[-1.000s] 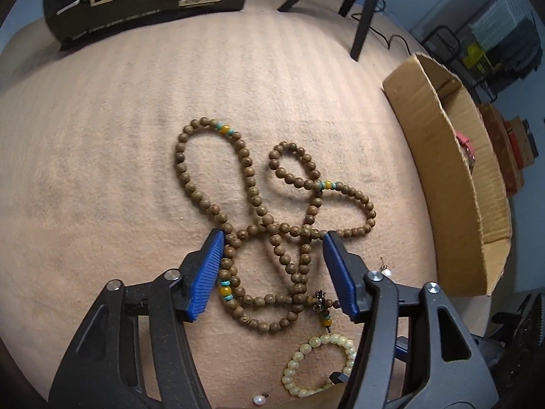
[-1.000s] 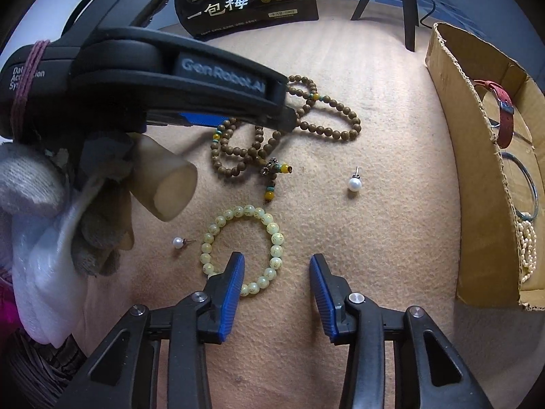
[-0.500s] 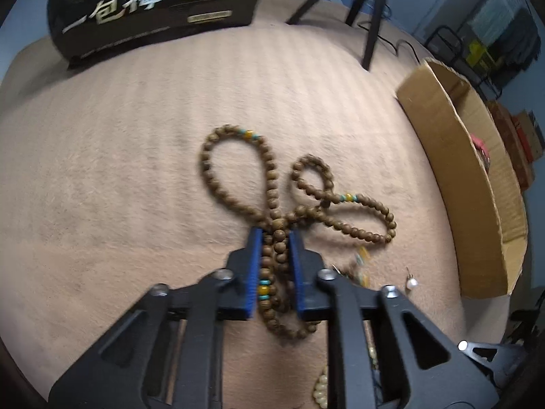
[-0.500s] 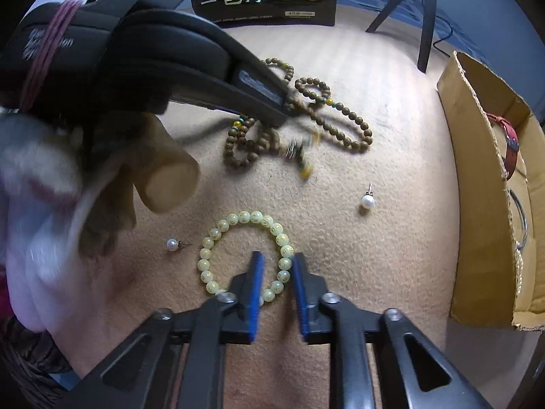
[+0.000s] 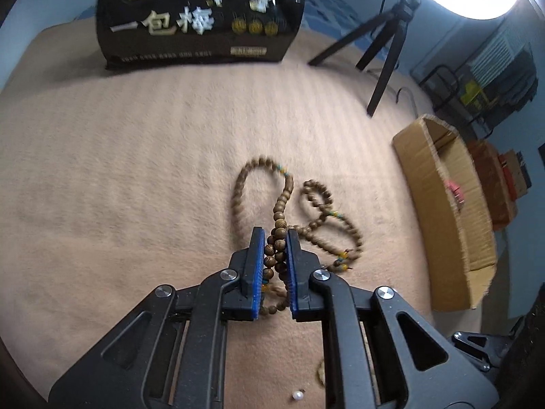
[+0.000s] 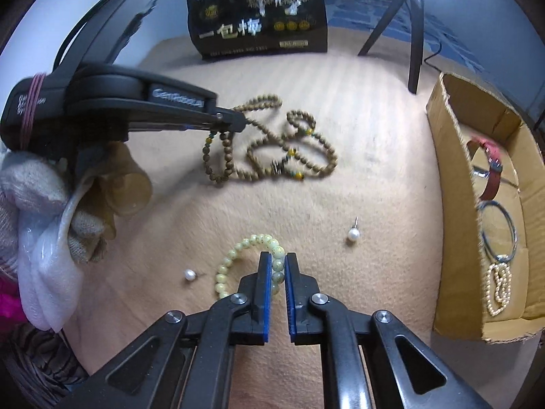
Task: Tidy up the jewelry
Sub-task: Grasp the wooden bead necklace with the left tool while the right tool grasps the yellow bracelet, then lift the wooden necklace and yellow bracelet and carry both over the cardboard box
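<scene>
left gripper (image 5: 275, 235) clamped on wooden beads (image 5: 279, 204), rest trailing on cloth (image 5: 119, 170) | right gripper (image 6: 278, 259) pinching pale bracelet (image 6: 238, 248) | both limp, light, likely snaggy; grip bunched strands | box (image 6: 453, 238) at right, maybe destination

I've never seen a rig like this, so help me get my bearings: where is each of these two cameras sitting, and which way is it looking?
Left wrist: rides on the left gripper, looking down along its fingers, which clamp the brown bead necklace; only the gripper shows.
Right wrist: rides on the right gripper, looking down at the pale bead bracelet it pinches; the gloved hand shows too.
Both share: necklace, cardboard box, black package, tripod.
</scene>
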Tool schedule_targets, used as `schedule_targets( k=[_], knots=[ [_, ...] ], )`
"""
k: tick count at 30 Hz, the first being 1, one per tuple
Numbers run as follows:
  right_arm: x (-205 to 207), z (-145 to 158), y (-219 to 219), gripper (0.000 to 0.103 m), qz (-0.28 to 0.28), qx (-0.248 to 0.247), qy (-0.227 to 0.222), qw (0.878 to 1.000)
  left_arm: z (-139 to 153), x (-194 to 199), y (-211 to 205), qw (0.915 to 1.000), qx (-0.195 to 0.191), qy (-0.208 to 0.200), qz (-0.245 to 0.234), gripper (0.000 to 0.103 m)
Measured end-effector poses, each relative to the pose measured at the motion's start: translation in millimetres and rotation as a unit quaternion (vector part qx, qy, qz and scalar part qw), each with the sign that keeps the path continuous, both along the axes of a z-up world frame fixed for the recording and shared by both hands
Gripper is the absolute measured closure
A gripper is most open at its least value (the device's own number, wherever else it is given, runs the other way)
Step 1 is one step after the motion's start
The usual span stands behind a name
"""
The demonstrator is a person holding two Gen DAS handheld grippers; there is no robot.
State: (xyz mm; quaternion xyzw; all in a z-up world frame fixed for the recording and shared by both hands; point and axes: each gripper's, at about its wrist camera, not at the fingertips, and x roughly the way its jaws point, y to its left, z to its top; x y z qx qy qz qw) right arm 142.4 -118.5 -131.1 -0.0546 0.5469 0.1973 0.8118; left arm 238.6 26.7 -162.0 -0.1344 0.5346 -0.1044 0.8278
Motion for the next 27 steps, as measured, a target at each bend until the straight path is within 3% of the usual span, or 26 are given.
schedule_targets(
  k=[6, 17, 27],
  knots=[
    [-0.7, 18.0, -5.8, 0.098, -0.005, 0.014, -0.038, 0.999, 31.7, -10.6, 8.8, 0.9993, -0.02, -0.03, 0.005, 0.093],
    [-4.4, 96.0, -27.2, 0.098, -0.028, 0.049, -0.127, 0.99, 98.2, -37.8, 15.3, 0.9941, -0.035, -0.102, 0.004, 0.093],
    [-6.7, 135.6, -68.0, 0.098, -0.069, 0.068, -0.17, 0.981, 148.6, -54.3, 7.3, 0.9862, -0.062, -0.153, 0.002, 0.093]
  ],
)
